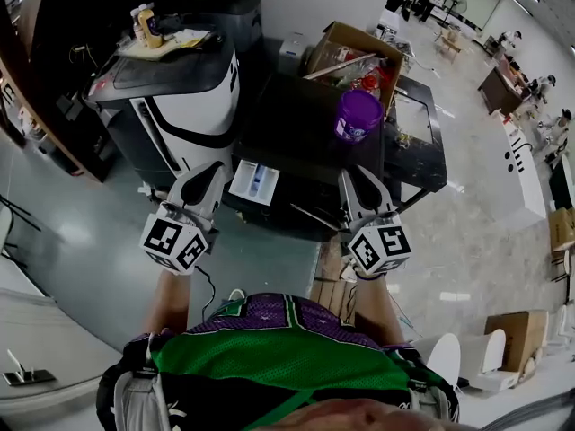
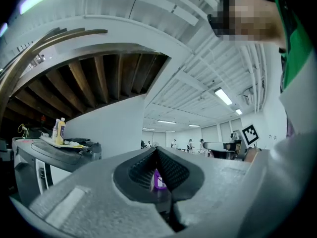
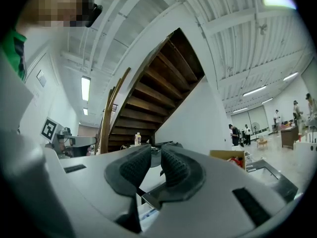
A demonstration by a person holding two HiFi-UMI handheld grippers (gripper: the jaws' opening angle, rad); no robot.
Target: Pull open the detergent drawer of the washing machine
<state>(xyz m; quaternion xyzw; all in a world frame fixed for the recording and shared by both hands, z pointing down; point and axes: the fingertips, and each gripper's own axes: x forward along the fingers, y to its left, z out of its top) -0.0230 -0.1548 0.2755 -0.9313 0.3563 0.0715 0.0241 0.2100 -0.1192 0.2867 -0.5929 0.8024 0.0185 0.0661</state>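
Observation:
The dark washing machine stands straight ahead of me in the head view. A purple detergent bottle stands on its top. At its front left a white detergent drawer with blue inside sticks out, open. My left gripper hangs just left of the drawer, apart from it. Its jaws meet at the tips with nothing in them, and the purple bottle shows behind them. My right gripper is at the machine's front right, its jaws a little apart and empty.
A white and black appliance with bottles on top stands to the left of the washer. An open cardboard box sits behind it, a black stand to its right. A wooden staircase rises beyond. People stand far off.

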